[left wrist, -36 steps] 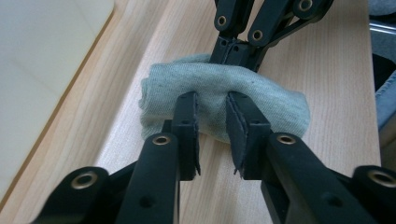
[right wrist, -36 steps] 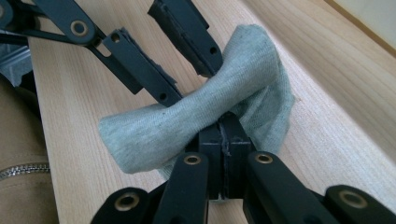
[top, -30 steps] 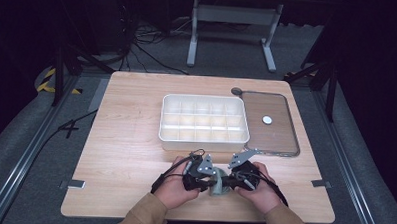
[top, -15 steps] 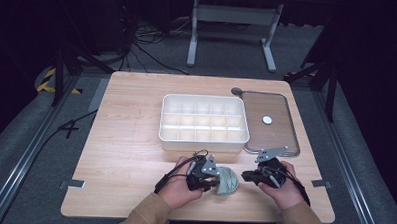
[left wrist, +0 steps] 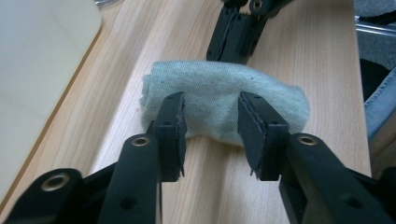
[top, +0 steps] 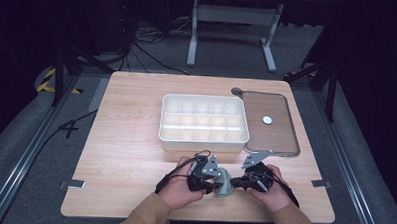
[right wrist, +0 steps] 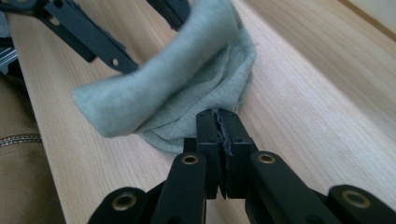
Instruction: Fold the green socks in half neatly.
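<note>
No brand, label or writing could be read anywhere. On the counter (top: 125, 154) stood a white tray (top: 204, 123) of small compartments, every compartment that could be seen bare. Just to its right lay a brown lid (top: 270, 125) with a small white disc (top: 267, 120) on it, and a dark round thing sat at the lid's far left corner, too small to tell. Beyond the counter were a grey stand (top: 233, 28) and loose cables (top: 139, 45) on the floor. Nothing stood between the hands and the tray.

The cloth (left wrist: 224, 105), a pale green bunched piece, lay on the counter's near edge, in front of the tray and between the two grippers. The left gripper (left wrist: 211, 126) had its jaws parted on either side of the cloth's near fold; they had just been opening, and the pads stood clear of the fabric with the cloth between them. The right gripper (right wrist: 218, 122) had its jaws shut together, their tips at the cloth's lower edge; whether any fabric was pinched there could not be told. In the high view the left hand (top: 181, 189) and right hand (top: 268, 192) held the grippers close together over the cloth.
</note>
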A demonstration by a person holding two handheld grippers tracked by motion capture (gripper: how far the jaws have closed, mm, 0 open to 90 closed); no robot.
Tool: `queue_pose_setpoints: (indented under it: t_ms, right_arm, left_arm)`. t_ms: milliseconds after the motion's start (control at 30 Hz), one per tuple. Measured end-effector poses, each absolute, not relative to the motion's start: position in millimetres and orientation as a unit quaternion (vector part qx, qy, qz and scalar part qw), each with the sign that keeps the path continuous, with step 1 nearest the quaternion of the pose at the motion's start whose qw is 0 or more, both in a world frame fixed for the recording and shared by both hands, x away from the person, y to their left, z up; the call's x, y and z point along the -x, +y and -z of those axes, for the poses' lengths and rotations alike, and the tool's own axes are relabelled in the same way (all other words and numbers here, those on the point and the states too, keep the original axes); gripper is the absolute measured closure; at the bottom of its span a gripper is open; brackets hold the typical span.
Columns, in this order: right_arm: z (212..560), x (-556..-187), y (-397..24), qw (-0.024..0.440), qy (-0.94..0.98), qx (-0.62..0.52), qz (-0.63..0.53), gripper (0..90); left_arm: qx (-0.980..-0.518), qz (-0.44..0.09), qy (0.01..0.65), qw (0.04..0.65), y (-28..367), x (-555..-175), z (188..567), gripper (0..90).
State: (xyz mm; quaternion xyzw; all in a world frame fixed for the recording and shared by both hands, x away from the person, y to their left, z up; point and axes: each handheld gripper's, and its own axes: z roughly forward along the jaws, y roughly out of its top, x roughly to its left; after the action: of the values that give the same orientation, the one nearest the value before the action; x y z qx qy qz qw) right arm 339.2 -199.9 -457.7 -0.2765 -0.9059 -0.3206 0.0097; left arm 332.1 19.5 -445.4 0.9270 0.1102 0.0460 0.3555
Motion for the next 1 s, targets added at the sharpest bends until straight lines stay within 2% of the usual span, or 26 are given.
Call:
queue_pose_setpoints:
  t_ms: [200,433,900,1000]
  right_arm:
    - [460,-336,-195,0.013,-0.909,0.272,0.317,88.4]
    - [461,-334,-192,0.026,-0.908,0.268,0.321,88.6]
    - [463,-333,-188,0.035,-0.910,0.264,0.318,87.8]
    - [461,-336,-191,0.045,-0.915,0.262,0.304,82.1]
  left_arm:
    - [-0.930,-0.029,0.112,0.350,12,-334,452,49.9]
    - [-0.930,-0.042,0.110,0.349,10,-333,451,44.8]
    - [-0.933,-0.056,0.104,0.339,6,-331,455,42.1]
    - [-0.932,-0.055,0.115,0.340,7,-330,456,41.9]
